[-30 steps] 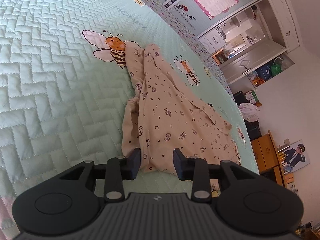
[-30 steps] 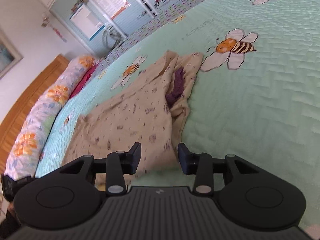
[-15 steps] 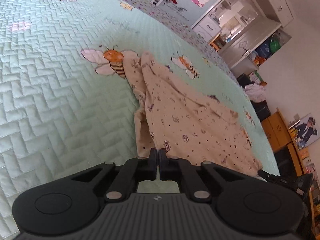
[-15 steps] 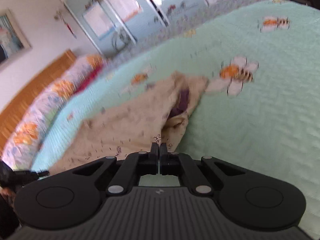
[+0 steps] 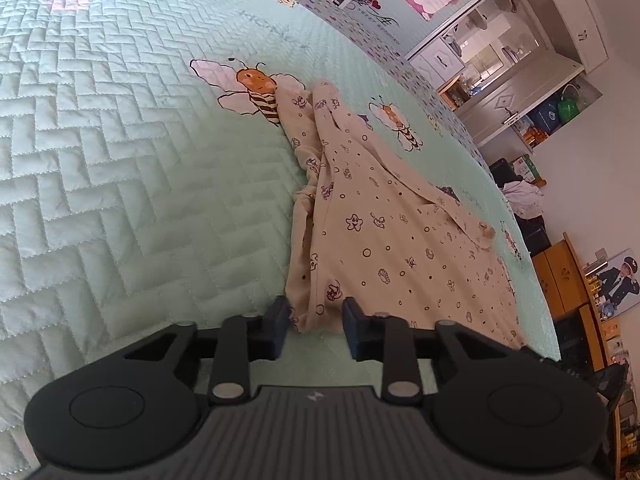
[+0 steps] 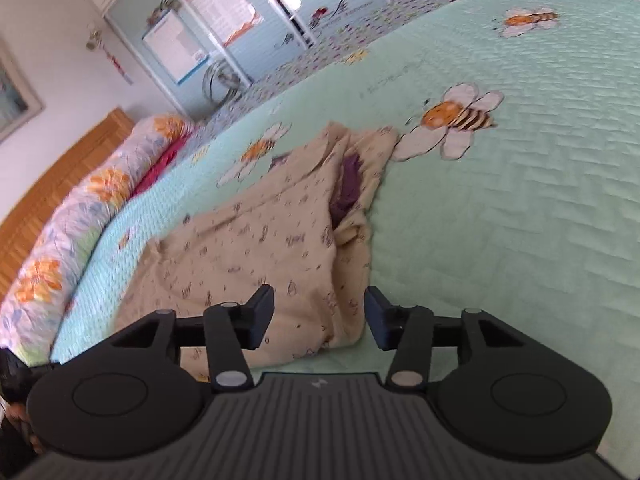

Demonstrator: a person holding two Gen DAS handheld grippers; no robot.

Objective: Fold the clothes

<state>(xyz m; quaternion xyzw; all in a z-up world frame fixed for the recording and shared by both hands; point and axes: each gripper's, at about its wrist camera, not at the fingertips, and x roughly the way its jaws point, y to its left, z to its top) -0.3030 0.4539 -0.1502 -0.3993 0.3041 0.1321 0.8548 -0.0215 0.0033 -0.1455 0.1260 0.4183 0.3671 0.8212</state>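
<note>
The garment [image 5: 384, 236] lies spread and half-doubled on the bed [image 5: 120, 160], its hem at the near edge. Both grippers — left [image 5: 314, 322], right [image 6: 319, 316] — have jaws apart, straddling that hem, likely placed to pinch its corners.

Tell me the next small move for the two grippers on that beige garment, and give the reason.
Probably close both grippers on the near hem. The left gripper and the right gripper are open, each with a bunched corner of the beige printed garment lying between its fingers on the green quilt. Nothing is gripped yet, so a pinch would let the hem be lifted for a fold.
</note>
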